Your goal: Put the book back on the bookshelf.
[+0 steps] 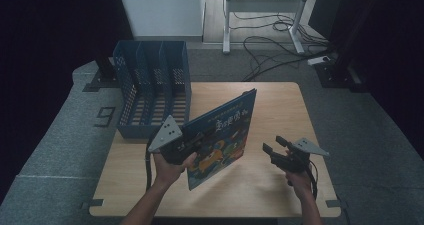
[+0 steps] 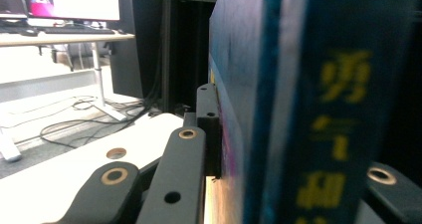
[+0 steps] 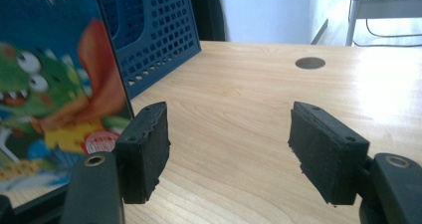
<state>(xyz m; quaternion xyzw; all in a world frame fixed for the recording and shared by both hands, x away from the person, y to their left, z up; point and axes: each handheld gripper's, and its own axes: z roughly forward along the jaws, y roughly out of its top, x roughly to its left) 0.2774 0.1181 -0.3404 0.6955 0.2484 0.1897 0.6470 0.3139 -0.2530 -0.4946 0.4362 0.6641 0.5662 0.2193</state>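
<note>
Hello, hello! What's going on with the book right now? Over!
Left gripper shut on book, book tilted above table. Right gripper open, empty. Blue rack beside book, nothing between.

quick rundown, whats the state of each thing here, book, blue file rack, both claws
book: held tilted on edge above the table, cover facing the right claw
blue file rack: upright at the table's far left, slots empty
left claw: shut on the book
right claw: open, nothing between its pads, hovering over the table beside the book
</note>
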